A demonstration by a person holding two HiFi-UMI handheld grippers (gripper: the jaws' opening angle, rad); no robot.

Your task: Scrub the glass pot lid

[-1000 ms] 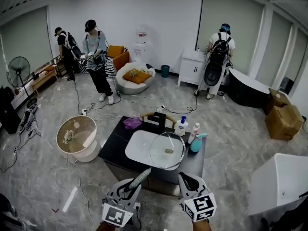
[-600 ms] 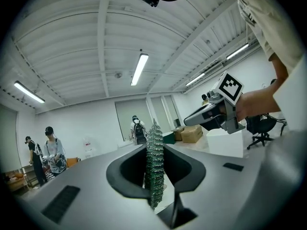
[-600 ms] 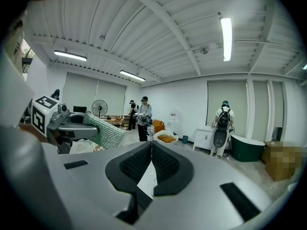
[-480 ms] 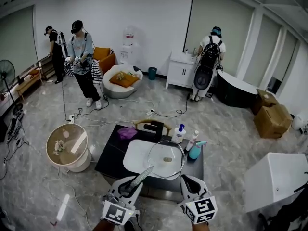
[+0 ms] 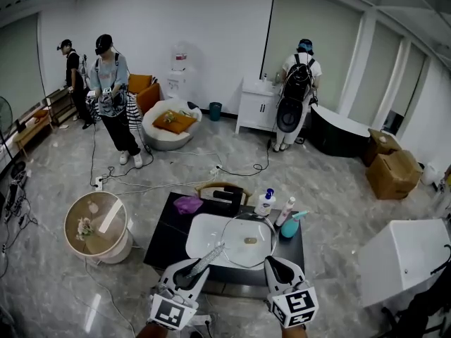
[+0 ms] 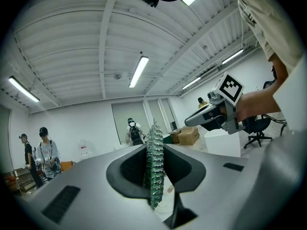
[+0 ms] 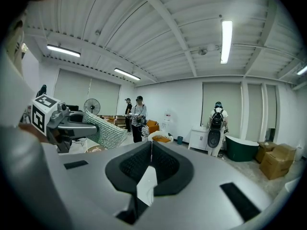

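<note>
Green-silver mesh scrubber [image 6: 154,169] is pinched flat between the jaws of my left gripper [image 5: 189,273], and it sticks out past the tips toward the table. My right gripper [image 5: 276,266] has its jaws pressed together, with nothing between them. The glass pot lid [image 5: 246,241] lies on the right part of the white basin [image 5: 201,234], apart from both grippers. Compared with one second ago, the lid and the black table [image 5: 163,234] sit lower in the head view; both grips are unchanged. A pump bottle [image 5: 265,203] stands at the table's far right edge, on a grey marble floor [image 5: 331,189].
</note>
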